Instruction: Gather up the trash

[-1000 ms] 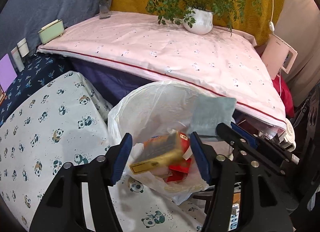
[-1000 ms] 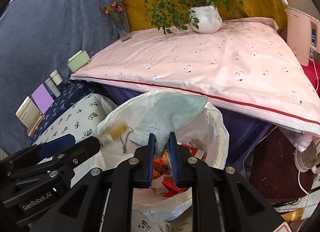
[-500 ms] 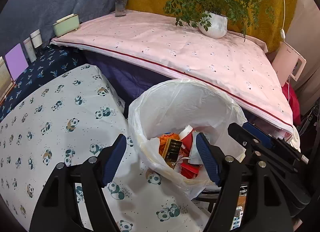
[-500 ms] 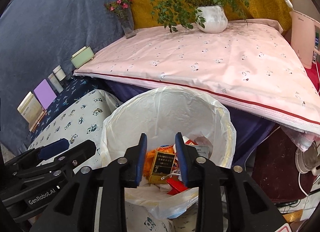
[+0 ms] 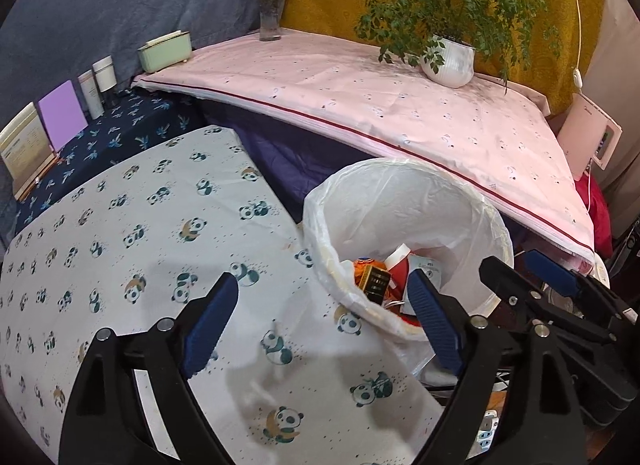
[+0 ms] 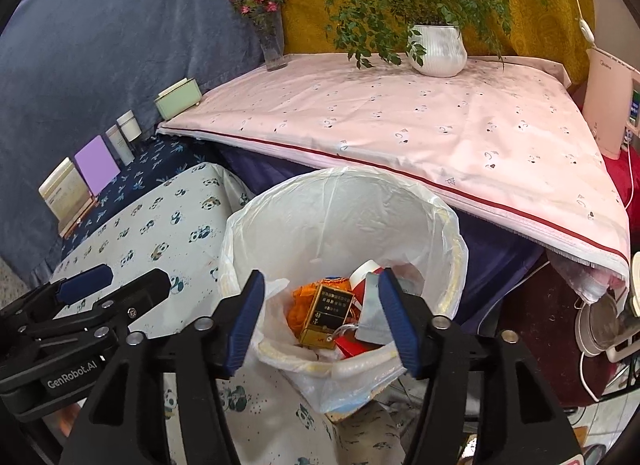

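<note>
We found both claws empty. The left gripper (image 5: 320, 309) had its jaws wide apart above the panda-print sheet (image 5: 132, 249); the right gripper (image 6: 320, 317) stood equally spread over the bin (image 6: 452, 233). The rubbish lay at the bin's bottom: a gold box (image 6: 326, 315), its long axis running away from the right claw, and a grey pouch (image 6: 372, 315). We judged the right gripper nearer, directly above it. No further trash was visible on the sheet.
</note>
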Demonstrator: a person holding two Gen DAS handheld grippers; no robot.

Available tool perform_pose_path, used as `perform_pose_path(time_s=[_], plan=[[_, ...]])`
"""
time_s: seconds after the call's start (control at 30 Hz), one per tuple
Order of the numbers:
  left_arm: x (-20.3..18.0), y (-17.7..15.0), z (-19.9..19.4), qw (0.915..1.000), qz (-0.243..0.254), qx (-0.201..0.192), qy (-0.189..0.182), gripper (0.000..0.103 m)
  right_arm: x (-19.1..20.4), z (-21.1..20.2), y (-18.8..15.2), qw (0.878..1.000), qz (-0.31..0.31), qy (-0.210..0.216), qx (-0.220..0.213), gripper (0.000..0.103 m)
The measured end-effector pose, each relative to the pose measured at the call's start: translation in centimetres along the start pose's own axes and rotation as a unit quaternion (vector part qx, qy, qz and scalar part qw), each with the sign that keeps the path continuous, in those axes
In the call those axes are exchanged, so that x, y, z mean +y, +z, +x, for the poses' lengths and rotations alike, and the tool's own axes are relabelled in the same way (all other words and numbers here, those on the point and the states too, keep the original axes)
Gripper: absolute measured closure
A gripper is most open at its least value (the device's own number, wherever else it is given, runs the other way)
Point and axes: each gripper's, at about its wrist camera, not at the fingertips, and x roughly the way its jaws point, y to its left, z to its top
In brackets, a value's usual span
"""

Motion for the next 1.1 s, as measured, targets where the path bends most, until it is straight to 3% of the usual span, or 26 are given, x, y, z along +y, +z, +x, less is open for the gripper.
perform_pose_path(time_s=[0.2, 0.7, 0.77, 1.1], plan=[[1.5, -1.3, -0.9, 0.9998, -0.014, 0.0, 0.016, 0.015, 0.2, -0.7, -0.9, 1.0, -0.007, -0.009, 0.005, 0.02], [3.3, -4.0, -1.3, 0.9979, -0.034, 0.012, 0.054, 0.011, 0.6, -1.3, -3.5, 0.998, -0.045, -0.046, 0.027, 0.015], [3.2, -4.3, -1.2, 0.9977, -0.033, 0.016, 0.058, 0.011, 0.6, -1.5, -3.7, 0.998, -0.056, -0.029, 0.028, 0.007], [2.4, -5.0, -1.1, 0.9977, -0.024, 0.023, 0.058, 0.009, 1.1, -1.8, -4.2, 0.996, -0.078, -0.041, 0.028, 0.007]])
